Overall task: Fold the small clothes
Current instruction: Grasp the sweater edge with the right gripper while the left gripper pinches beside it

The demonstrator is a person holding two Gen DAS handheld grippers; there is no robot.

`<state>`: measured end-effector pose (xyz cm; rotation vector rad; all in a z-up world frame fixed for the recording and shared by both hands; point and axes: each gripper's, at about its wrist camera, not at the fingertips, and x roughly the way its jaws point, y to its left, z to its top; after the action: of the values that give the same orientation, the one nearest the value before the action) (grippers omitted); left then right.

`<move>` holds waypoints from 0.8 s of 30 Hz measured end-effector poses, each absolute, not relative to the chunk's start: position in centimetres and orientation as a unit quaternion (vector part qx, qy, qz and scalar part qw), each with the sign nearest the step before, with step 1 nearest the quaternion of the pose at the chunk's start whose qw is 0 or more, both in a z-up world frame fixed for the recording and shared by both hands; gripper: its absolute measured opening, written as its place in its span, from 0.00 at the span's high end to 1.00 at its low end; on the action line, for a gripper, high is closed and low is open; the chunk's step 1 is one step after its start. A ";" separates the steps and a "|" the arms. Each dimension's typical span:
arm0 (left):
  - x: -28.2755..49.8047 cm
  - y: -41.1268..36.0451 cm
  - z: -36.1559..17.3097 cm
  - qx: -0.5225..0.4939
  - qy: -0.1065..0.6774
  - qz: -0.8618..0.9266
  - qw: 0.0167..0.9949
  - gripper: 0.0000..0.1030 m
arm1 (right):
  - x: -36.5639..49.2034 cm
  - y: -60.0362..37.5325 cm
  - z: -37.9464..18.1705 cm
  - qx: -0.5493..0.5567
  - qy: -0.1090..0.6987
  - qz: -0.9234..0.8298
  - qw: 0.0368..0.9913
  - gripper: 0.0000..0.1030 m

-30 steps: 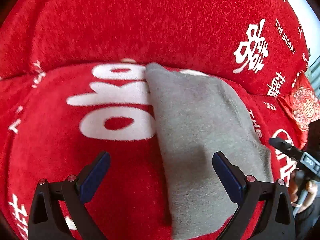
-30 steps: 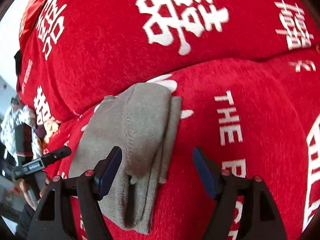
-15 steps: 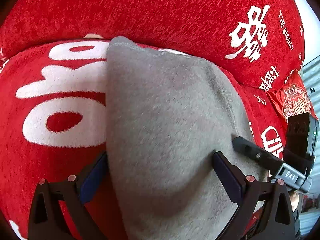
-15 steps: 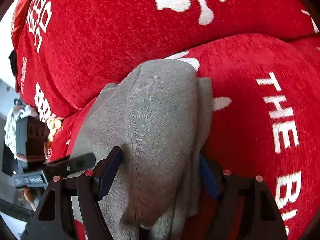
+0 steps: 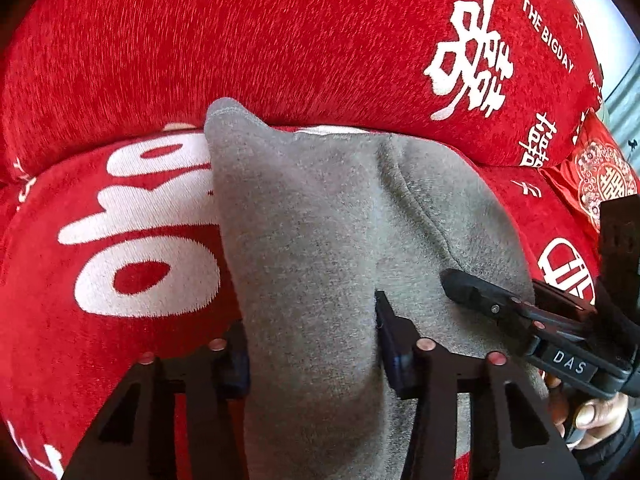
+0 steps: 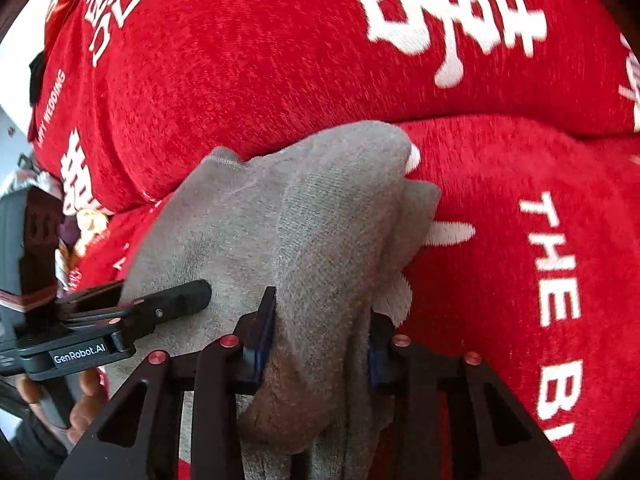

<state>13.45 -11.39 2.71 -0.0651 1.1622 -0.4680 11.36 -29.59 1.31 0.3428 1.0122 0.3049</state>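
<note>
Grey garment point(image 5: 320, 240): soft knit cloth, matt, with a short brushed nap; finer ribbed knit shows on the upper fold in the right wrist view point(image 6: 332, 216).

Red sofa cover point(image 5: 280, 40): chenille-like pile cloth, fuzzy and matt, with white lettering of the same fuzzy texture.

Red cushion point(image 5: 600, 176), far edge: smoother, glossy fabric with a satin sheen.

Left gripper point(image 5: 312, 344): matt black rigid plastic body, small shiny red studs, dark blue rubbery-looking pads point(image 5: 390, 344).

Right gripper point(image 6: 320, 336): same matt black plastic, red studs, blue pads point(image 6: 264, 328).
</note>
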 end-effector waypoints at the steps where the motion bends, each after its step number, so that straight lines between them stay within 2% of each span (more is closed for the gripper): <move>1: 13.4 -11.4 2.8 -0.028 0.542 -0.219 0.811 0.55 | 11.3 -29.2 1.6 0.156 0.478 0.141 0.853 0.64; 6: 12.9 -11.0 3.6 -0.027 0.537 -0.220 0.814 0.57 | 10.5 -28.9 2.9 0.153 0.465 0.139 0.861 0.64; 24: 6.3 -7.8 8.1 -0.004 0.510 -0.213 0.833 0.58 | 5.1 -26.0 7.4 0.139 0.444 0.164 0.870 0.64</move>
<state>6.28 -7.76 8.12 -0.0086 1.0813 -0.4518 5.07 -25.99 7.42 0.2913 0.9280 0.3427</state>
